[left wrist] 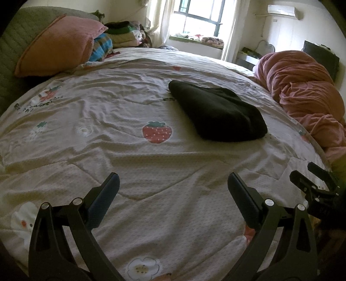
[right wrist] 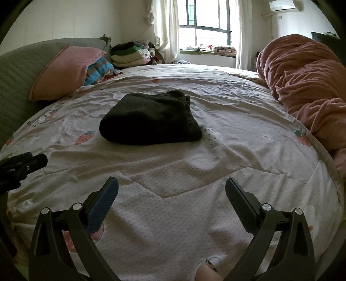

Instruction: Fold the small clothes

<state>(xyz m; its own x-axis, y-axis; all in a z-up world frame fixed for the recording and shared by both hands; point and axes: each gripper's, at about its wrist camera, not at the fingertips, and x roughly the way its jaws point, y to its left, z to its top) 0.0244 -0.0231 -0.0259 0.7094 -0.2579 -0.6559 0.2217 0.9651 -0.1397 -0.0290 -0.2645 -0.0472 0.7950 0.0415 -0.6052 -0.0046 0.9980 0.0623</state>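
- The left claw (left wrist: pixel 173 179) is spread wide, its two fingers well apart, with nothing between them; it hangs above the near part of the bed without touching the cover.
- The right claw (right wrist: pixel 172 183) is spread just as wide and holds nothing; only bare quilt shows between its fingers.
- In the left wrist view, part of the right claw appears at the right edge, near the side of the bed; in the right wrist view, part of the left claw shows at the left edge.
- The black garment (left wrist: pixel 216 112) lies folded in a compact bundle near the middle of the bed, well apart from both claws, resting flat on the quilt.
- The quilt (left wrist: pixel 129 164) is pale, wrinkled, and printed with strawberries and flowers.
- A pink blanket (left wrist: pixel 302 97) lies bunched along the right side of the bed.
- A pink pillow (left wrist: pixel 58 45) leans against the green headboard (left wrist: pixel 13 47) at the far left, with a blue checked cloth (left wrist: pixel 101 48) beside it.
- A stack of folded clothes (right wrist: pixel 132 54) sits past the pillow near the curtained window (right wrist: pixel 207 23).
- An air conditioner (left wrist: pixel 281 9) is mounted high on the far wall.
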